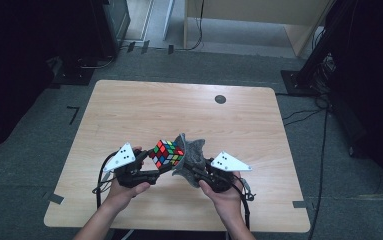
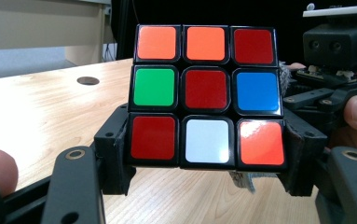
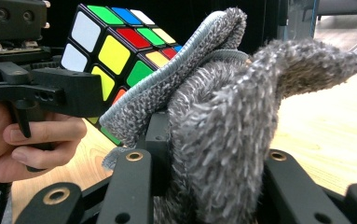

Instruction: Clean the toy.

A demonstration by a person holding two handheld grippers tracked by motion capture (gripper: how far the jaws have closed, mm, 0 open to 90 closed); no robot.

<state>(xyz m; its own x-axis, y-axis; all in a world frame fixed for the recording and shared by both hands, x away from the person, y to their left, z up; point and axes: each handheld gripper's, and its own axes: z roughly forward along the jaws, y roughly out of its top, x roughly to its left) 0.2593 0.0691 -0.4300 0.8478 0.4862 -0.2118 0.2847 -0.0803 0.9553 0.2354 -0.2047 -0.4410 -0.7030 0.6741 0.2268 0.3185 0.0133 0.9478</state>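
Observation:
A scrambled puzzle cube (image 1: 167, 152) hangs above the near middle of the wooden table (image 1: 179, 110), clamped between the jaws of my left gripper (image 1: 160, 164). In the left gripper view the cube (image 2: 206, 95) shows a mostly red and orange face, with the black pads (image 2: 115, 149) pressing its lower sides. My right gripper (image 1: 191, 167) is shut on a bunched grey microfibre cloth (image 1: 189, 154). The cloth (image 3: 223, 116) rests against the cube (image 3: 115, 46) on the side toward my right hand.
A round dark grommet (image 1: 220, 99) sits near the table's far edge. Black stands and cables crowd the floor at both sides, and a wooden cabinet (image 1: 259, 17) stands beyond the table. The far half of the tabletop is bare wood.

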